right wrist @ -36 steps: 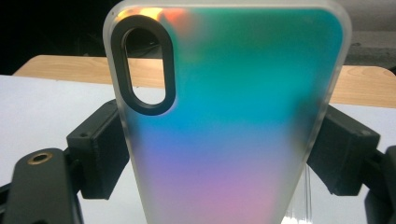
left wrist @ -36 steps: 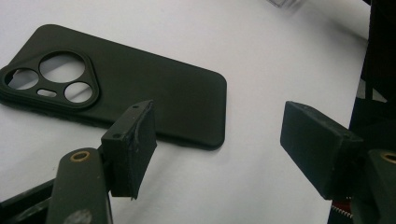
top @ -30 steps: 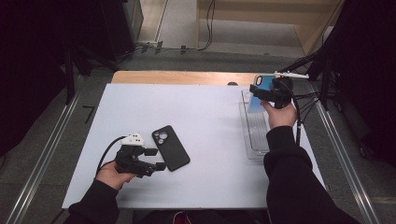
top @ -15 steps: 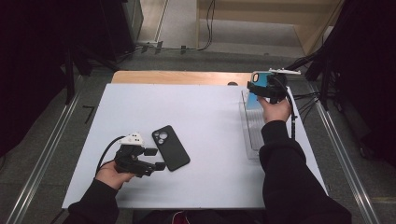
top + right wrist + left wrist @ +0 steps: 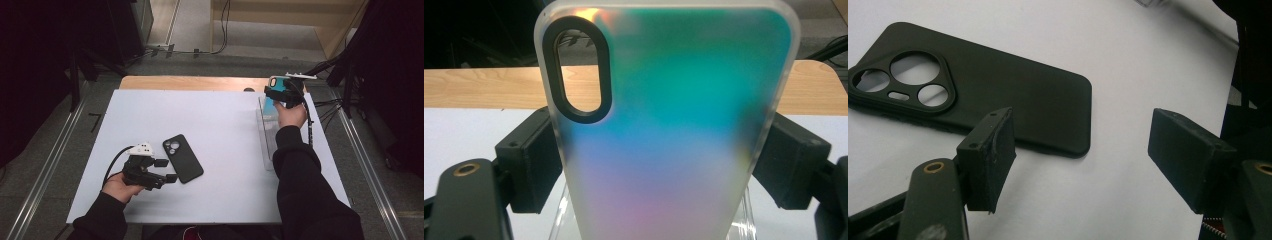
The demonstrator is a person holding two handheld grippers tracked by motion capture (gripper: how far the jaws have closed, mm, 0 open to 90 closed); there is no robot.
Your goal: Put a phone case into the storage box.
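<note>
Phone case [image 5: 278, 86], iridescent, is lifted above the clear tray [image 5: 267, 131] at the table's far right. Left gripper [image 5: 1083, 150] gapes beside the black case [image 5: 998, 95]. Right gripper [image 5: 664, 155] clamps it; next, probably lowering it flat.

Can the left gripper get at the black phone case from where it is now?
Probably yes. The left gripper is open and empty, right beside the black case, which lies flat on the table with nothing between them. A flat case may be awkward to pinch, though.
</note>
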